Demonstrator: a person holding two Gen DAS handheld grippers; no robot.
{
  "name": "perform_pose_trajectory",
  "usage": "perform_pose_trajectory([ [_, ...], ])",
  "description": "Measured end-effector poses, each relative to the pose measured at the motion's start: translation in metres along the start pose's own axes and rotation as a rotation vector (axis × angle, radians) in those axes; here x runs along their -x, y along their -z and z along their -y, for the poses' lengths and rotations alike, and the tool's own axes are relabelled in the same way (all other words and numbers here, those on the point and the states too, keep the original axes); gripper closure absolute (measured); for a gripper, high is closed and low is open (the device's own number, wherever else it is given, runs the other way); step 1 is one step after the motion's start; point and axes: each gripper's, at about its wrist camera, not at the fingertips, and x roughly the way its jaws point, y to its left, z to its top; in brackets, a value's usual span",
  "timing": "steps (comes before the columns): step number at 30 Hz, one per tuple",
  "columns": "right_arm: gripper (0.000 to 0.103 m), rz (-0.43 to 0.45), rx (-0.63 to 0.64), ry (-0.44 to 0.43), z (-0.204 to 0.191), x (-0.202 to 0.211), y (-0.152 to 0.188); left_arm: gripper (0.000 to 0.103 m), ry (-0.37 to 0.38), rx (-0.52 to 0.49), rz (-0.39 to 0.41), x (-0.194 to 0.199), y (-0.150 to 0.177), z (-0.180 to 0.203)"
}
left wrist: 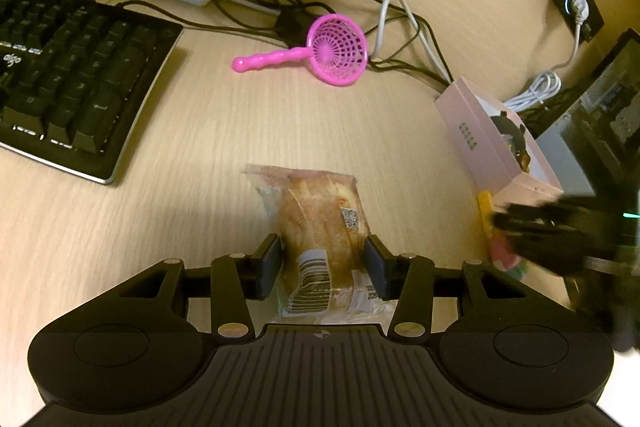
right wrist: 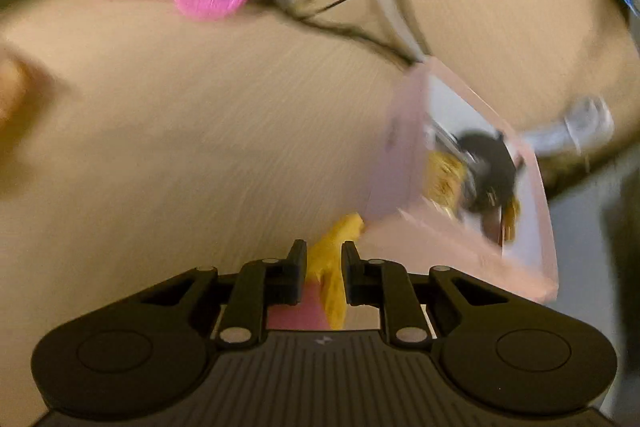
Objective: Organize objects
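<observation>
Pinching the clear-wrapped golden bread packet (left wrist: 320,227), left gripper (left wrist: 322,265) should lift level; right gripper (right wrist: 322,277) clamps a yellow-and-pink toy (right wrist: 330,267) just short of the open pink box (right wrist: 400,147).

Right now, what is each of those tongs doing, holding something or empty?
Left tongs: shut on the wrapped bread packet.
Right tongs: shut on a yellow and pink item, too blurred to name.

Right wrist view blurred; pink box (right wrist: 404,163) contents unclear.
</observation>
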Motion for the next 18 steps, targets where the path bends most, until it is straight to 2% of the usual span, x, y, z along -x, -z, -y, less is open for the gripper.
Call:
perform_pose_trajectory([
  [2, 0.06, 0.047, -0.152, -0.008, 0.032, 0.027, 0.009, 0.053, -0.014, 0.015, 0.0, 0.0, 0.001, 0.002],
  [4, 0.049, 0.08, -0.278, 0.008, 0.07, 0.035, 0.019, 0.053, -0.033, 0.027, 0.004, 0.0, 0.0, 0.005],
  [6, 0.049, 0.075, -0.332, 0.029, 0.093, 0.03, 0.029, 0.053, -0.054, 0.018, 0.007, -0.001, 0.001, 0.011],
  [9, 0.05, 0.029, -0.378, 0.077, 0.121, -0.004, 0.035, 0.054, -0.09, 0.019, 0.018, 0.0, 0.009, 0.023],
  [11, 0.053, 0.027, -0.392, 0.079, 0.13, -0.03, 0.03, 0.054, -0.107, 0.033, 0.021, 0.002, 0.017, 0.032],
  [15, 0.054, 0.056, -0.409, -0.021, 0.124, -0.041, 0.017, 0.054, -0.142, 0.02, 0.03, 0.005, 0.032, 0.054],
  [18, 0.054, 0.105, -0.332, -0.079, 0.105, -0.04, 0.015, 0.054, -0.166, 0.027, 0.036, 0.005, 0.041, 0.07],
])
